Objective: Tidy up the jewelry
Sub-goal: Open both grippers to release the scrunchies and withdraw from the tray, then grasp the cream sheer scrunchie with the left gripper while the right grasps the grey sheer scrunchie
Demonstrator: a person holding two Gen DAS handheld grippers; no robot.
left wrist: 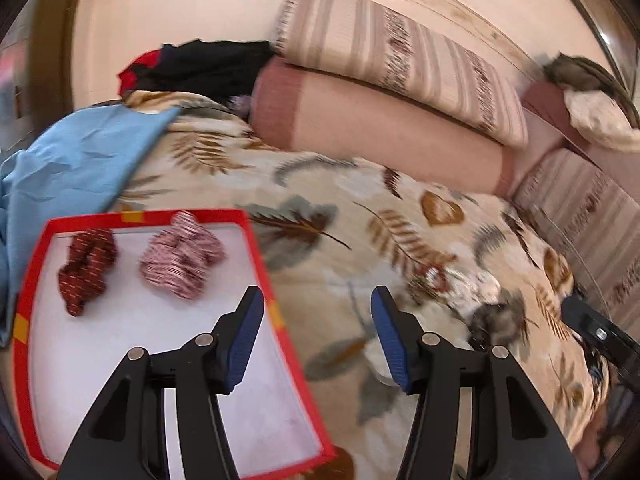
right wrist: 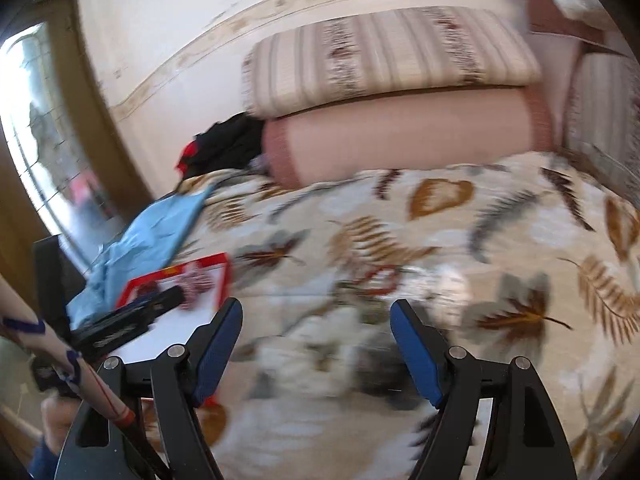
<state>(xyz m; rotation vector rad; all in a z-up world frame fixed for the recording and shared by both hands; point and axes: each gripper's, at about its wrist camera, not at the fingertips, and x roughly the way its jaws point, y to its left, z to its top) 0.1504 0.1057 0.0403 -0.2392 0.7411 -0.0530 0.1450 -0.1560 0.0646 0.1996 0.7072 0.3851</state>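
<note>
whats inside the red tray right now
Two bundles lie on the white floor of the red tray: a dark red bundle and a pink striped bundle, side by side near the far rim. The left gripper covers part of the near end.

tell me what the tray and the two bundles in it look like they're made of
Tray: probably card or thin plastic, with a glossy red rim and a flat white matte floor. Dark red bundle and pink bundle: look like soft crumpled fabric, striped or beaded; blur leaves it open.
</note>
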